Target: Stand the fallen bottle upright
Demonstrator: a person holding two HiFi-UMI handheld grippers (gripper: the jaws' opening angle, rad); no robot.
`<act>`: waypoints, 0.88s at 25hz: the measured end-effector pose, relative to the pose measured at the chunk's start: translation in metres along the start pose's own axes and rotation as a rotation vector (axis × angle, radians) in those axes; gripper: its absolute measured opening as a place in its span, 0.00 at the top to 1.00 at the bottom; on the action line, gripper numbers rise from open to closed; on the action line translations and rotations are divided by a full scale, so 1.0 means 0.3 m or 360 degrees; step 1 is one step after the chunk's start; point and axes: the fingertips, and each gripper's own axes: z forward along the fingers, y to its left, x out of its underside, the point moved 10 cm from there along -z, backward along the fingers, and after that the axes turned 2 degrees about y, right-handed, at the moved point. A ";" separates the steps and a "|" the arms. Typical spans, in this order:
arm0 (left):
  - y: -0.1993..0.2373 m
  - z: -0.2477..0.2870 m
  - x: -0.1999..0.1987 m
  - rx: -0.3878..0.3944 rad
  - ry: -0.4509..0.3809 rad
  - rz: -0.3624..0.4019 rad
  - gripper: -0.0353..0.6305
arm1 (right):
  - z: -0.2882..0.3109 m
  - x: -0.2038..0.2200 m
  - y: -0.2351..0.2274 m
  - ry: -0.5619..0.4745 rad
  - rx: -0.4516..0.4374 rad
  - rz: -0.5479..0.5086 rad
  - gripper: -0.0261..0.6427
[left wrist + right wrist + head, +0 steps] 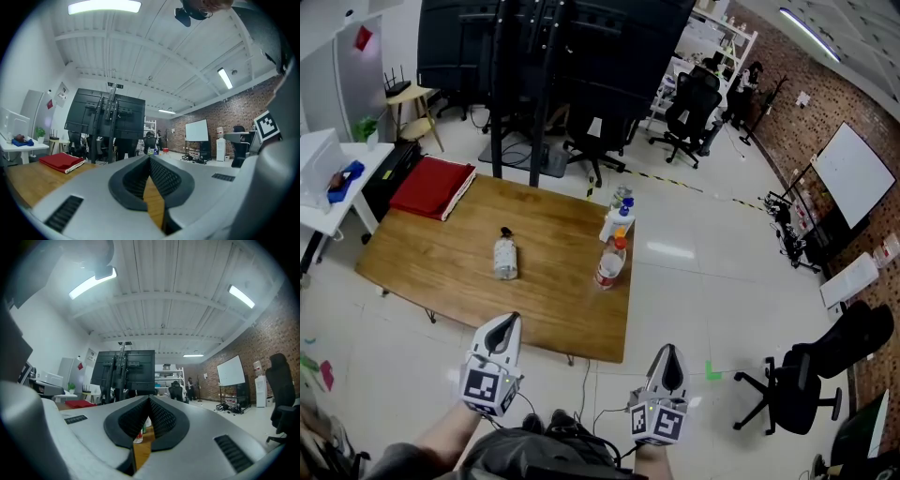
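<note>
I was at the approach step, and nothing had been grasped yet. The clear plastic bottle with a dark cap lay on its side near the middle of the brown wooden table. Its cap pointed toward the far edge, and it was well apart from the 3 upright bottles clustered by the table's right edge. My left gripper hovered at the near edge, roughly in line with the fallen bottle, jaws pressed together on nothing. My right gripper hung off the near right corner, jaws likewise closed and empty. I judged the next move called for parting the left jaws, reaching forward over the table, and closing across the bottle's body before tipping it onto its base.
</note>
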 end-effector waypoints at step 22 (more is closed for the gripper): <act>-0.205 0.214 -0.048 -0.0173 0.0119 0.0016 0.93 | 0.180 0.079 -0.300 0.0078 -0.0174 0.0133 0.95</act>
